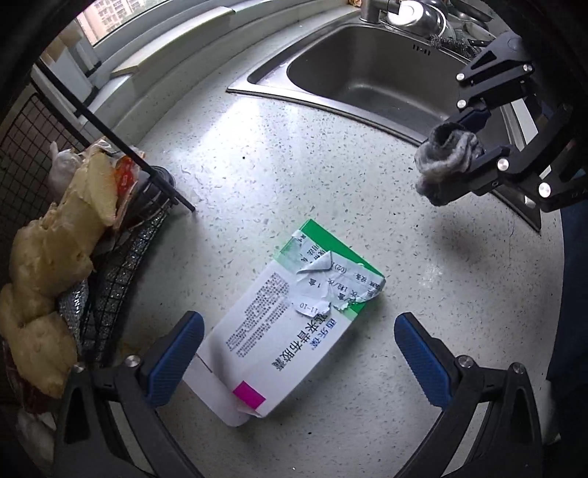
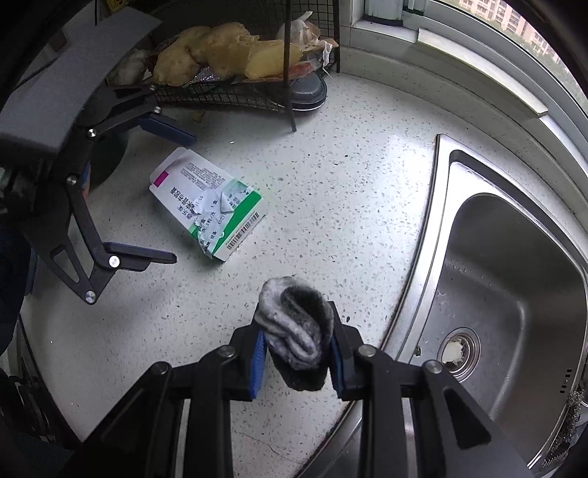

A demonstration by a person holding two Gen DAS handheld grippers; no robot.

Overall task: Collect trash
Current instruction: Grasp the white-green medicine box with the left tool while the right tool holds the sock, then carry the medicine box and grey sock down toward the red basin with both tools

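Observation:
A flattened white and green medicine box [image 1: 290, 323] with a torn label lies on the speckled countertop; it also shows in the right wrist view [image 2: 207, 202]. My left gripper [image 1: 299, 353] is open, its blue pads on either side of the box's near end, just above it. My right gripper [image 2: 296, 345] is shut on a rolled grey sock [image 2: 296, 327] and holds it above the counter by the sink's edge. In the left wrist view the sock [image 1: 444, 161] hangs from the right gripper [image 1: 474, 139] at the upper right.
A steel sink [image 2: 514, 294] takes up the right side, with a faucet [image 1: 382, 9] behind it. A black wire rack [image 2: 235, 92] with ginger [image 2: 224, 49] and garlic stands at the counter's back left. A window sill [image 2: 477, 62] runs behind.

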